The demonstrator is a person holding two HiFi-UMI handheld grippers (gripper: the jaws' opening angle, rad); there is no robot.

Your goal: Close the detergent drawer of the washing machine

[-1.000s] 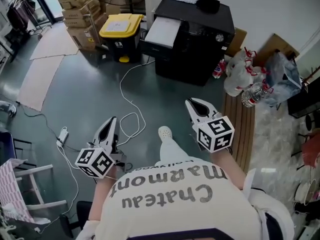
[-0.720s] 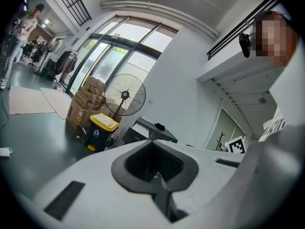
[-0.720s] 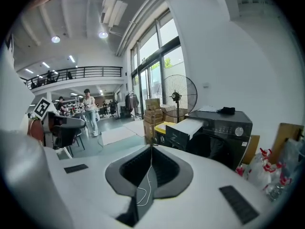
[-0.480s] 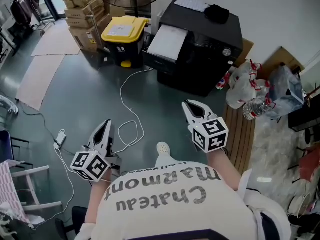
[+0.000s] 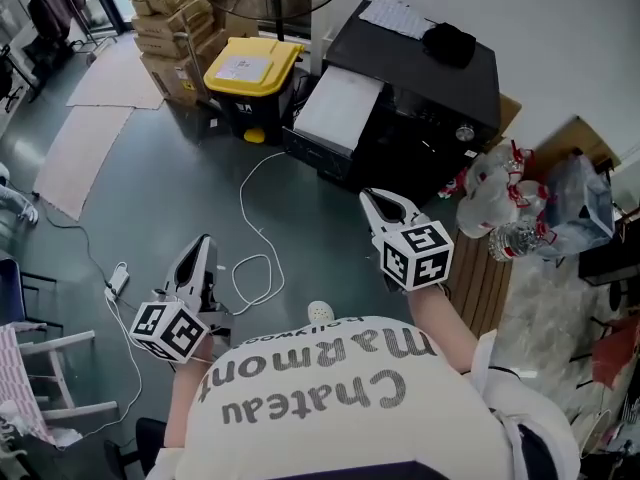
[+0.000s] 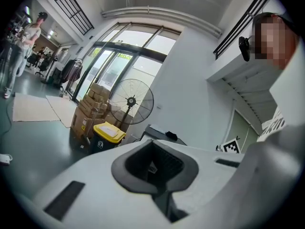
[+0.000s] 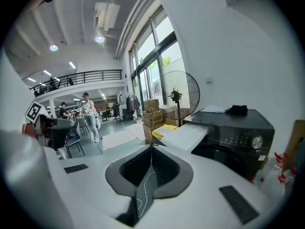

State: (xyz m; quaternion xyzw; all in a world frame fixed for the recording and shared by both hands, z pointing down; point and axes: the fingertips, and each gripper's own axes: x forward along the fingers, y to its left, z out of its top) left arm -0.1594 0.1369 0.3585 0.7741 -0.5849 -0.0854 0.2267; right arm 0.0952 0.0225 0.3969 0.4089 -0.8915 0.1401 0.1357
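The drawer (image 5: 340, 106) seems still pulled out, a white slab on the washer (image 5: 430, 78), at 1 o'clock from the person. I judge nothing is done yet. The right gripper (image 5: 385, 206) at the drawer's 5 o'clock and the left gripper (image 5: 200, 253) at its 7 o'clock both have fingers closed together on nothing, apart from the drawer

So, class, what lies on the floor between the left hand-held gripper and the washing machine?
A white cable loops over the floor there; the head view shows it.

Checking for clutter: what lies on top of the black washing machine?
A white sheet and a black bundle lie on the washing machine; anything beneath them is covered.
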